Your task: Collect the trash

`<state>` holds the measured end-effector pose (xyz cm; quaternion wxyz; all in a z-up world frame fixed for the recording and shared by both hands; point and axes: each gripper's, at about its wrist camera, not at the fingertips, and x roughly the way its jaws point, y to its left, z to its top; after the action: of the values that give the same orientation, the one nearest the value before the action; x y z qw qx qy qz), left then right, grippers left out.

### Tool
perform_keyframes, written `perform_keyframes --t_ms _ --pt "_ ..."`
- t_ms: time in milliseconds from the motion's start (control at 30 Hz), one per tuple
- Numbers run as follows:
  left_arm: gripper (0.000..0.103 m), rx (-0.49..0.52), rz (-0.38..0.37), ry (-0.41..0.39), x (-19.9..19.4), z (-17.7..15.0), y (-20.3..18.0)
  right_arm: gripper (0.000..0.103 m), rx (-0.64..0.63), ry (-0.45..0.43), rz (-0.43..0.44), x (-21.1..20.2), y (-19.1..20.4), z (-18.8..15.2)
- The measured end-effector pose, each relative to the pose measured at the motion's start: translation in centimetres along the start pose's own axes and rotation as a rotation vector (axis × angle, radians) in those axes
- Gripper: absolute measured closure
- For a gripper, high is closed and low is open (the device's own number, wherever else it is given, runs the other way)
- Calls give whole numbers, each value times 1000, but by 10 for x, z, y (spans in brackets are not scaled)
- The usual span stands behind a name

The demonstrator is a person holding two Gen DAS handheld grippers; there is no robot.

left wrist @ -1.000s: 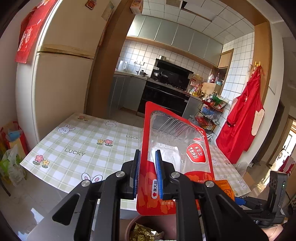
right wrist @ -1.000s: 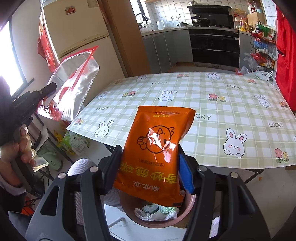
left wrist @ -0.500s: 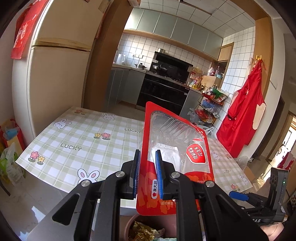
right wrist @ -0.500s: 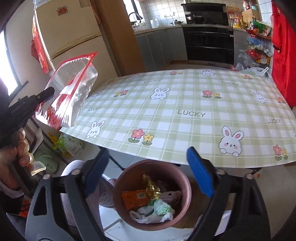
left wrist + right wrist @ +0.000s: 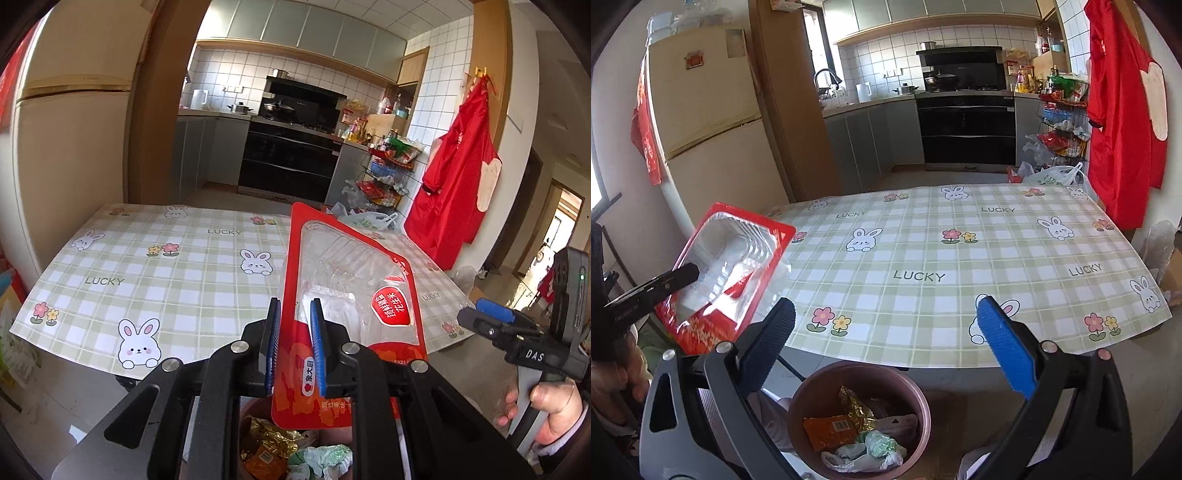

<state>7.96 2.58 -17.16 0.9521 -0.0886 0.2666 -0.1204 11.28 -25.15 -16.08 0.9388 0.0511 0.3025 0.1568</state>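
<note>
My left gripper [image 5: 295,308] is shut on the lower part of a red snack packet with a clear window [image 5: 351,280], held upright above the near table edge. The packet [image 5: 727,273] hangs at the left in the right wrist view. Below stands a brown round bin [image 5: 919,400] with an orange packet [image 5: 829,430], gold foil and crumpled plastic in it. My right gripper [image 5: 885,306] hovers above the bin; its jaws are opening wide and nothing is between them. The bin's contents [image 5: 273,446] show under my left gripper.
The table [image 5: 960,240] has a green checked cloth with rabbits and bears nothing else. A fridge [image 5: 701,122] stands left, a red apron [image 5: 1123,110] hangs right, and a wire rack with bags [image 5: 1056,140] stands beyond the table. A person's hand [image 5: 550,410] holds the right gripper's handle.
My right gripper opened and let go of the orange packet, which now lies in the bin. My left gripper moved lower and rightward with the red packet still in it.
</note>
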Motion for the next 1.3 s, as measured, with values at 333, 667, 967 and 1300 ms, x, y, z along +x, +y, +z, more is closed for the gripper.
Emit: perform_keyframes --t_ms 333,667,967,1300 --pt "87 60 -50 75 17 -15 -22 6 57 1 -23 1 -20 -5" --pt "83 64 -117 127 27 -24 -29 6 87 10 -30 4 -29 -9" --pt "35 61 -95 81 20 -19 -28 6 76 23 -27 6 -25 -11" --pt "6 131 82 23 6 -1 -23 6 23 25 -40 -3 -11 3"
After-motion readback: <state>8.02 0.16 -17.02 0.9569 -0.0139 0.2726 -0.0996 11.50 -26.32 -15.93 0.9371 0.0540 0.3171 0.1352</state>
